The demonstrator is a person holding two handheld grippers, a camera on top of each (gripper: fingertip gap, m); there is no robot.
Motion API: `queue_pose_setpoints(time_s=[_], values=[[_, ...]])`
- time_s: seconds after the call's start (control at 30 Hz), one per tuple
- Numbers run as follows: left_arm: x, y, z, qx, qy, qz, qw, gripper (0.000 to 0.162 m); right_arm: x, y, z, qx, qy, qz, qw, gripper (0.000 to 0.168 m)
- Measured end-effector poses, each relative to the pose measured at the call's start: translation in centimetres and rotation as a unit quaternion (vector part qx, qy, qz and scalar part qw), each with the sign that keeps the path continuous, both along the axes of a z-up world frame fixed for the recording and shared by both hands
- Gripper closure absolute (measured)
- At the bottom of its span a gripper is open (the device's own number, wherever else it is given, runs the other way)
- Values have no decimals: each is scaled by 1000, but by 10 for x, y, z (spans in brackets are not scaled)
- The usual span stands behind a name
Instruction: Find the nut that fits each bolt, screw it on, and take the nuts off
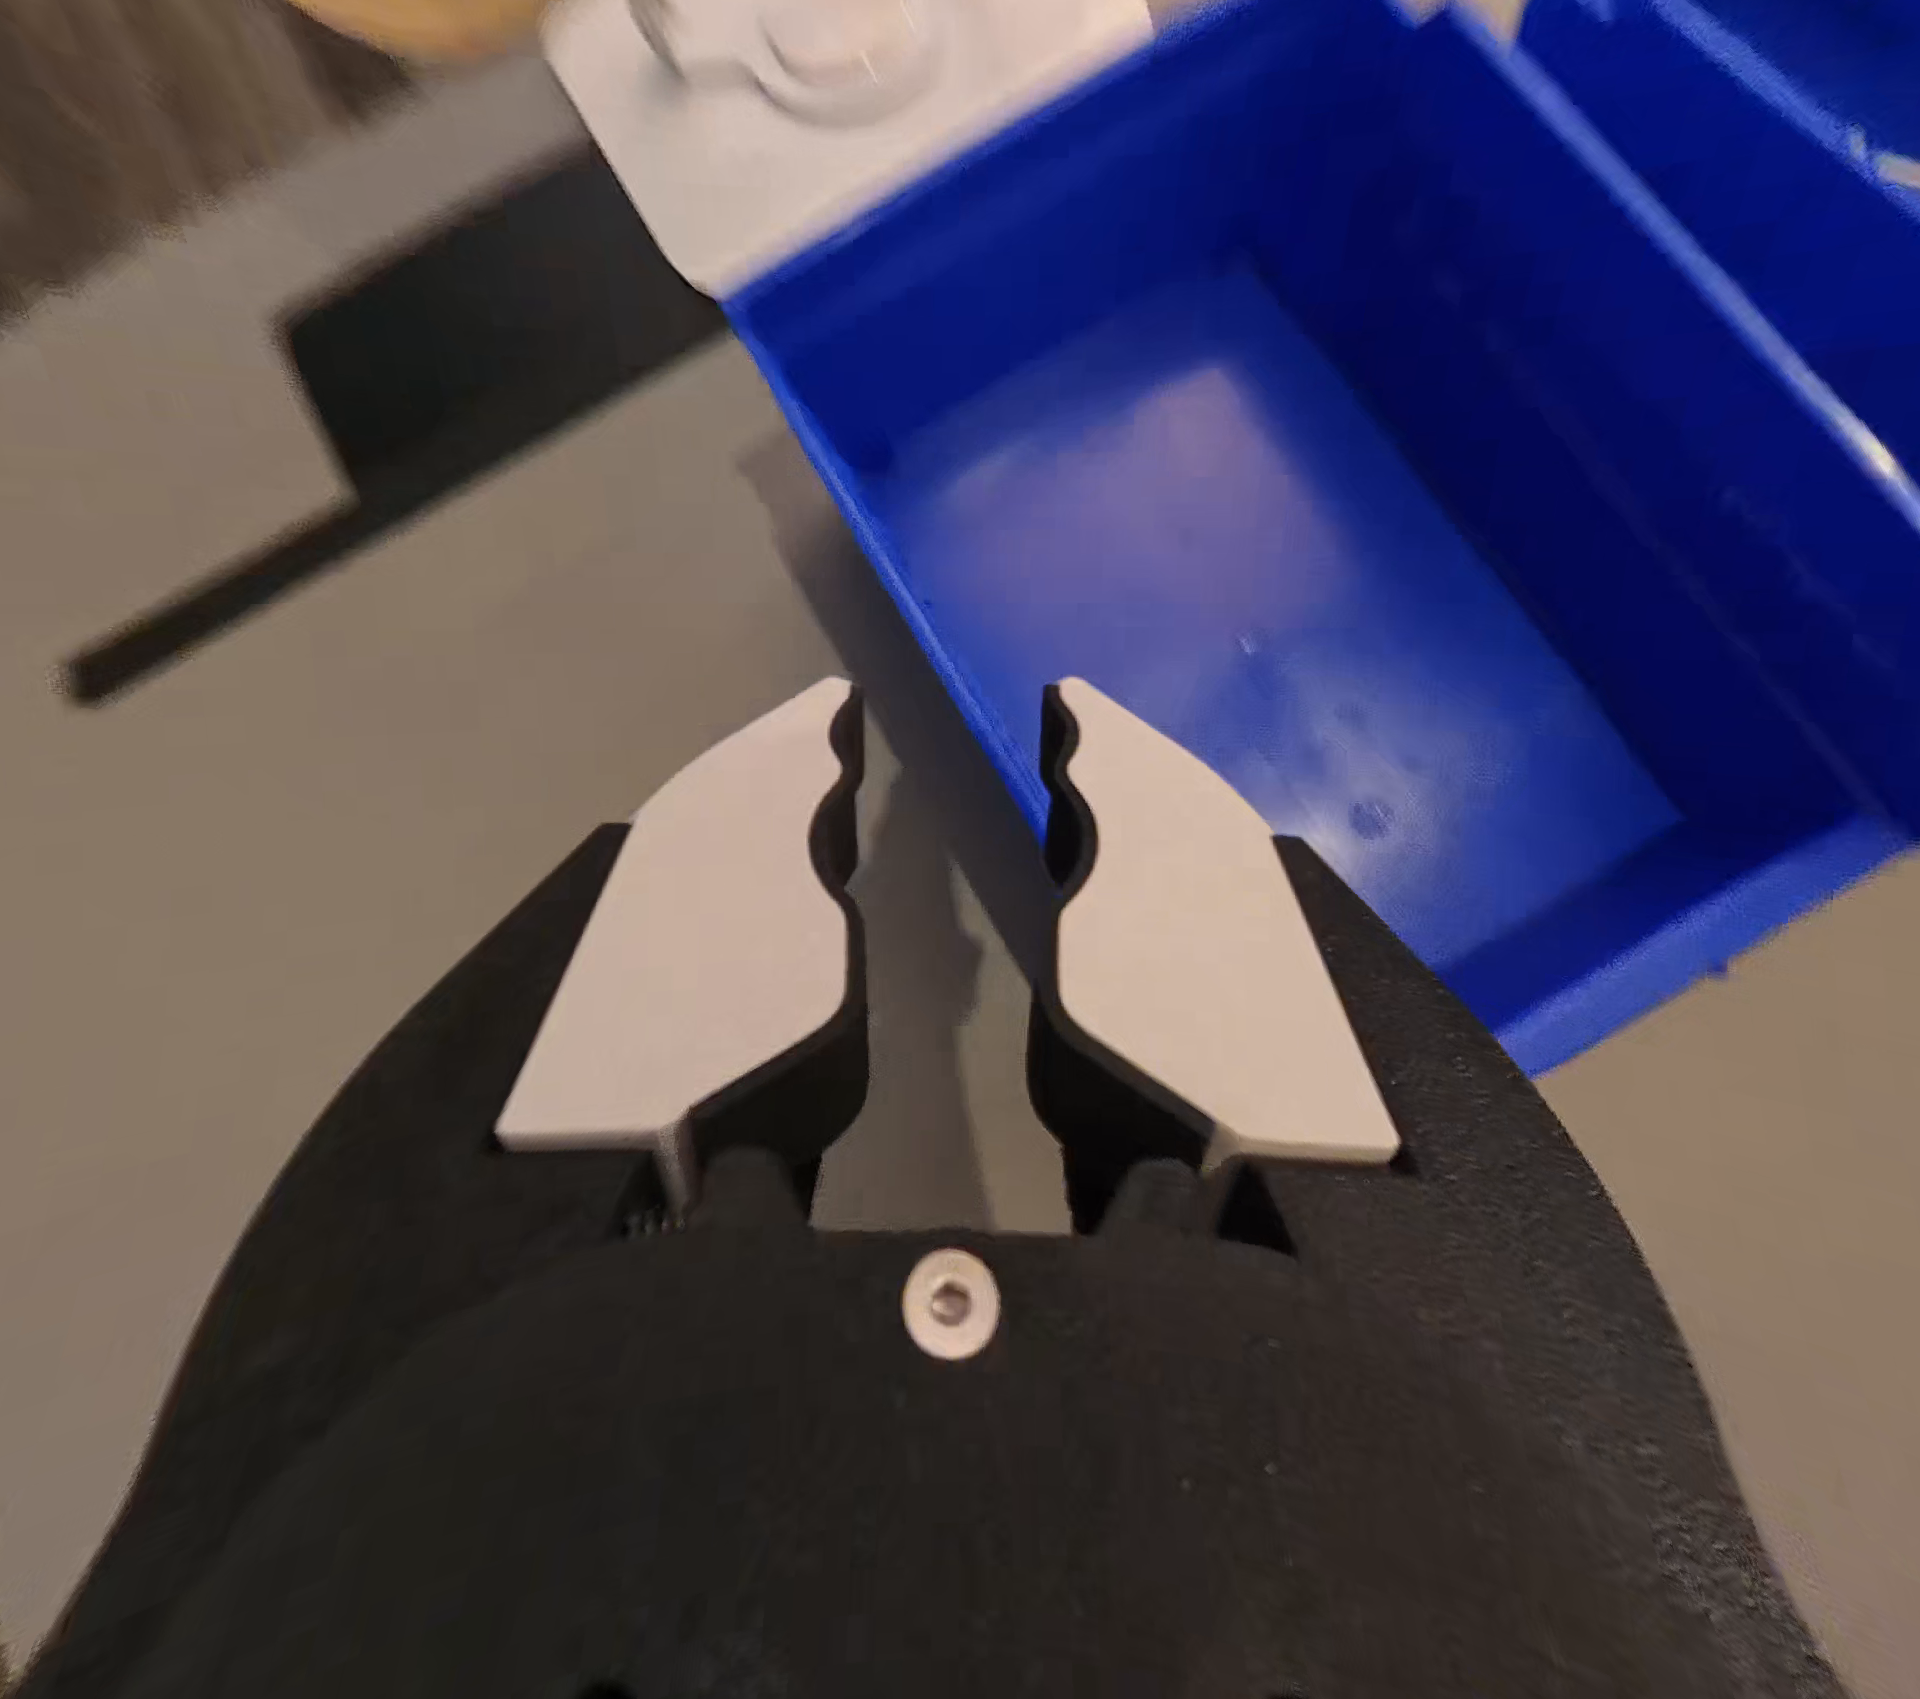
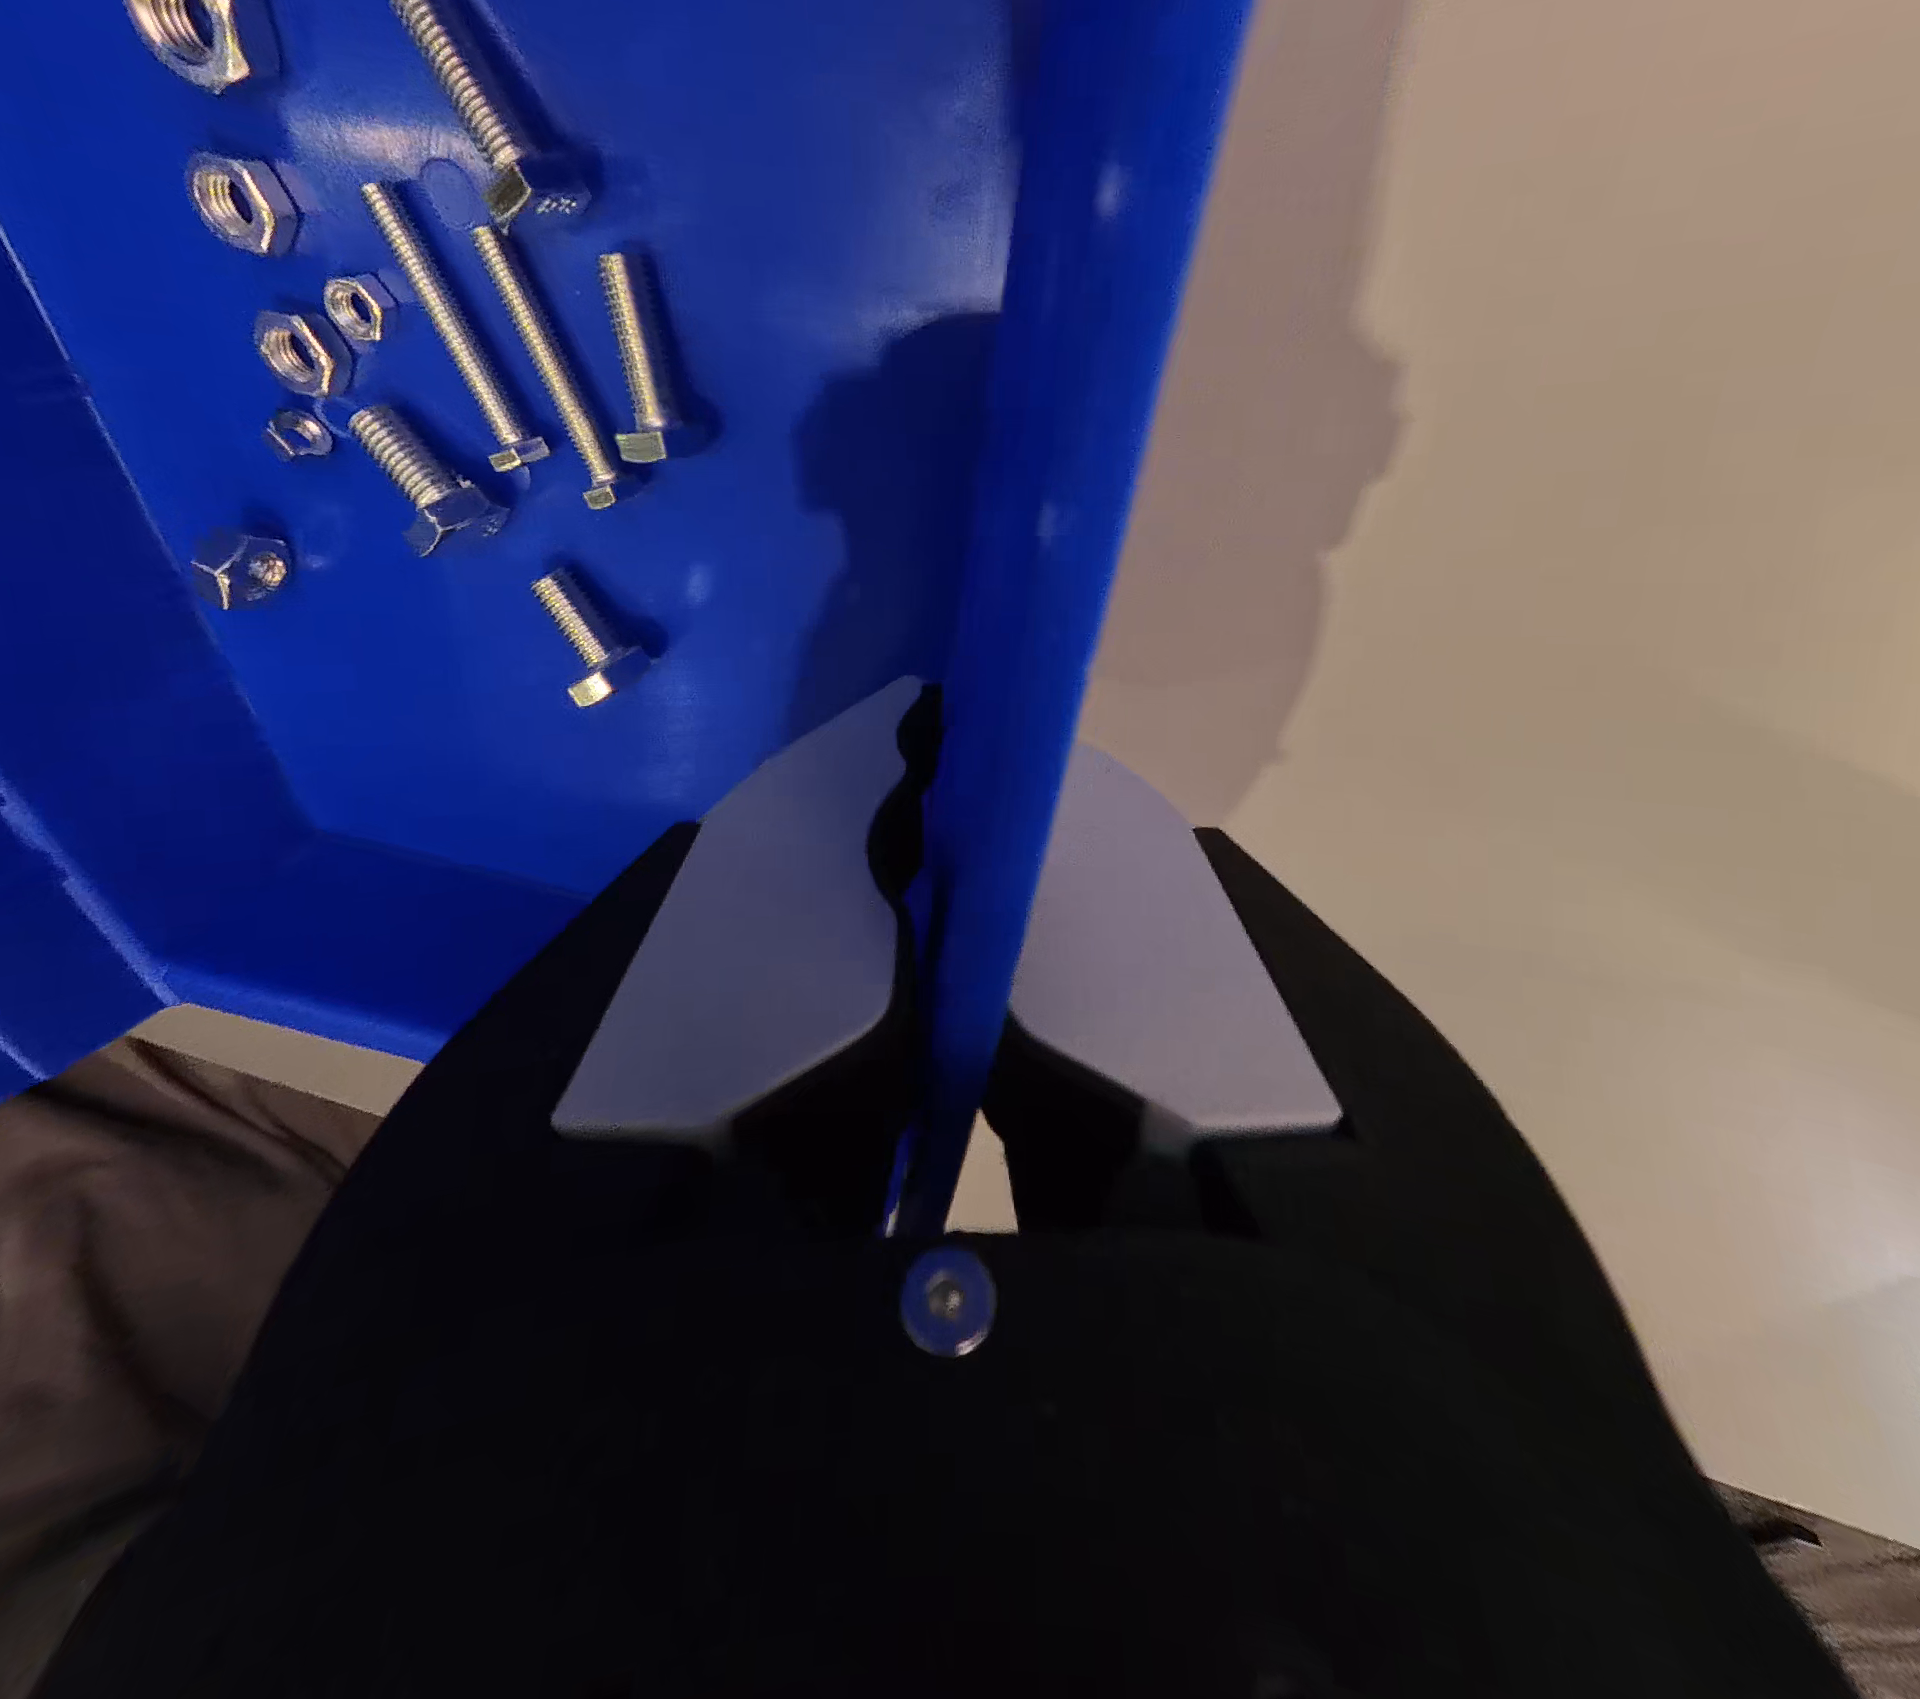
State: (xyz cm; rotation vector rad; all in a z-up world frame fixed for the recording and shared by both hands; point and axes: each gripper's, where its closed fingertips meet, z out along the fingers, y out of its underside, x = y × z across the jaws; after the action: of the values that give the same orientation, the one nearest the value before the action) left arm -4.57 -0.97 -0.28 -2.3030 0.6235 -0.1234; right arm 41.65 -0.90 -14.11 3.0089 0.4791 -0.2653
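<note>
In the right wrist view my right gripper is shut on the side wall of a blue bin, one finger inside and one outside. On the bin's floor lie several silver bolts and several hex nuts of different sizes, loose and apart. In the left wrist view my left gripper is open and empty, just above the near-left wall of another blue bin, which looks empty. The picture is blurred.
A second blue bin stands at the right in the left wrist view. A white block with a clear part sits behind the bins. A black mat lies on the grey table.
</note>
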Motion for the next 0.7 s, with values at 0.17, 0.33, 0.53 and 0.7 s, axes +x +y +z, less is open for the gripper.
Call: queue_pose_setpoints(time_s=[0.17,0.33,0.53,0.7], values=[[-23,4,69,176,-7,41,983,139,24,-6,0,1,7,-2,1000,163],[-42,-3,88,197,-28,60,978,138,44,-13,2,4,8,-15,1000,163],[-53,-5,101,223,-26,73,972,131,67,-21,20,12,-17,-31,999,163],[-53,-8,104,222,-27,67,972,129,70,-25,48,23,-14,-43,999,163]])
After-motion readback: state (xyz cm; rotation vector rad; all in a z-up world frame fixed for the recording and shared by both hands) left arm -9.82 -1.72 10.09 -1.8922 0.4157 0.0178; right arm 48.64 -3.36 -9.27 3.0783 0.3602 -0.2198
